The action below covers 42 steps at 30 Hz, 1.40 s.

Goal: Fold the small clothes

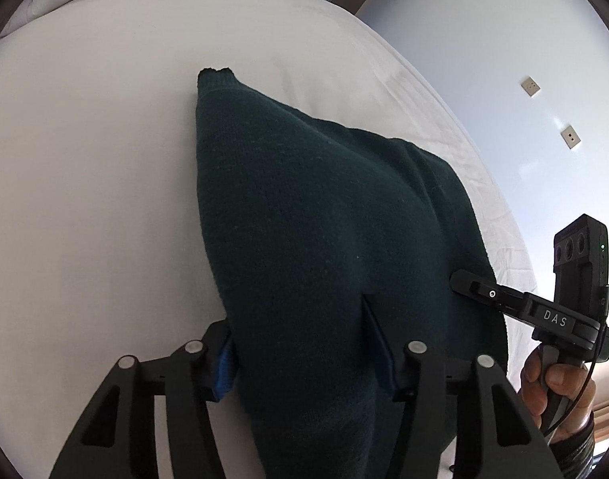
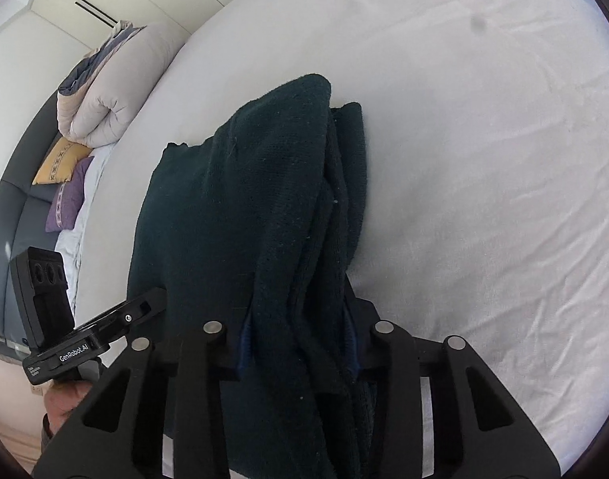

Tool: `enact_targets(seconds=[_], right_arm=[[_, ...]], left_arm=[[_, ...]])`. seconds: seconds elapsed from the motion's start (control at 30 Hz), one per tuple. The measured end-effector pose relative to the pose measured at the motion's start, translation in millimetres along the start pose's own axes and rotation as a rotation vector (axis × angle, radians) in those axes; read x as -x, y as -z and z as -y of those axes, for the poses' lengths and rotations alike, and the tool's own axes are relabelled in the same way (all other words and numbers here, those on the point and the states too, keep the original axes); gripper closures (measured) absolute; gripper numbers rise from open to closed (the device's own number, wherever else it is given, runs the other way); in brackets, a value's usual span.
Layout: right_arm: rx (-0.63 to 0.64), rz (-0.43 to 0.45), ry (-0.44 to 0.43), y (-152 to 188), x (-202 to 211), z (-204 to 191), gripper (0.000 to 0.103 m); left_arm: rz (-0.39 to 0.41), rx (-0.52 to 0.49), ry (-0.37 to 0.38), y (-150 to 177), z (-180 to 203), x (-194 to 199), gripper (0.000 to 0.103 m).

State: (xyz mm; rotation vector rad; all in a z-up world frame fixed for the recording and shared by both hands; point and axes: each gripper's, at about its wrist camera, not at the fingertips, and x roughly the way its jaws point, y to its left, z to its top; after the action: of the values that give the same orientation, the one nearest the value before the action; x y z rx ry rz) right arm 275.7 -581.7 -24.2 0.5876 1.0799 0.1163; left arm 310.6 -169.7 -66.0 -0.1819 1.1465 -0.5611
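Two grippers: both clamped on one dark green knit sweater [image 1: 324,219], each seen from its own wrist camera
Left gripper [image 1: 304,355]: jaws closed on the near edge of the sweater; blue pads [image 1: 224,371] press the bunched cloth from both sides; knit spills over the right finger
Right gripper [image 2: 298,343]: jaws closed on a thick stack of folded layers at the sweater's near edge; cloth fills the gap between the fingers and hangs below them
Sweater: lifted at the near edge by both grippers, draping away and down to the bed; its far end rests on the sheet; in the right view several folded layers show along its right side [image 2: 344,183]; in the left view a small ribbed corner [image 1: 214,76] points away at the far end
Hands: a hand [image 1: 556,391] grips the right tool's handle, seen at the right of the left view; another hand [image 2: 63,403] shows under the left tool in the right view
Bed [image 2: 484,159]: white sheet, lightly wrinkled, lies under the sweater
Beyond: rolled duvet [image 2: 113,92], yellow cushion [image 2: 61,159] and purple cushion [image 2: 67,199] near the bed's far left; pale wall with two sockets [image 1: 530,87]
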Motion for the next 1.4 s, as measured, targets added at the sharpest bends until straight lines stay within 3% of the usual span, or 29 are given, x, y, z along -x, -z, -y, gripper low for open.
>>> enact_targets(seconds=[0.1,0.3,0.47,0.6,0.73,0.8,0.93,1.1,1.17,1.23,1.3,1.37,1.4], right_arm=[[0.054,0.031,0.054,5.8,11.1,-18.0,0.080],[0.173,0.086,0.062,37.6,48.5,-78.9,0.082],[0.218,0.079,-0.024,84.9,66.8,-119.7,0.082],[0.215,0.024,-0.102,135.1,58.1,-140.7,0.082],[0.162,-0.050,-0.152,186.1,33.8,-144.0,0.082],[0.124,-0.069,-0.136,202.7,19.9,-138.0,0.081],[0.038,-0.095,-0.120,213.5,-3.8,-112.6,0.072],[0.018,-0.047,-0.134,238.0,-13.5,-105.5,0.059],[-0.001,-0.033,-0.118,244.5,-7.1,-102.6,0.057],[-0.006,0.001,-0.109,248.3,10.8,-98.4,0.057],[0.028,0.067,-0.078,254.4,33.6,-105.0,0.057],[0.073,0.129,-0.044,252.9,58.9,-119.6,0.057],[0.098,0.164,-0.034,254.5,72.4,-125.3,0.057]], left_arm=[[0.017,0.001,0.001,2.5,2.0,14.4,0.061],[0.085,-0.036,-0.036,29.8,2.3,79.1,0.063],[0.114,-0.065,-0.090,79.6,-16.3,141.1,0.063],[0.114,-0.053,-0.127,127.0,-40.6,172.6,0.063],[0.071,-0.001,-0.137,168.8,-68.1,169.5,0.062],[0.063,0.039,-0.130,186.4,-83.6,160.9,0.060],[0.102,0.047,-0.121,192.5,-86.9,154.0,0.054],[0.139,0.023,-0.136,198.2,-85.1,160.3,0.044],[0.177,0.026,-0.153,202.3,-81.8,171.3,0.041],[0.251,-0.001,-0.190,205.3,-72.4,189.5,0.028],[0.360,-0.041,-0.238,207.8,-58.5,213.5,0.011],[0.490,-0.081,-0.287,214.2,-41.1,241.6,0.000],[0.563,-0.102,-0.308,218.6,-30.7,257.6,0.000]])
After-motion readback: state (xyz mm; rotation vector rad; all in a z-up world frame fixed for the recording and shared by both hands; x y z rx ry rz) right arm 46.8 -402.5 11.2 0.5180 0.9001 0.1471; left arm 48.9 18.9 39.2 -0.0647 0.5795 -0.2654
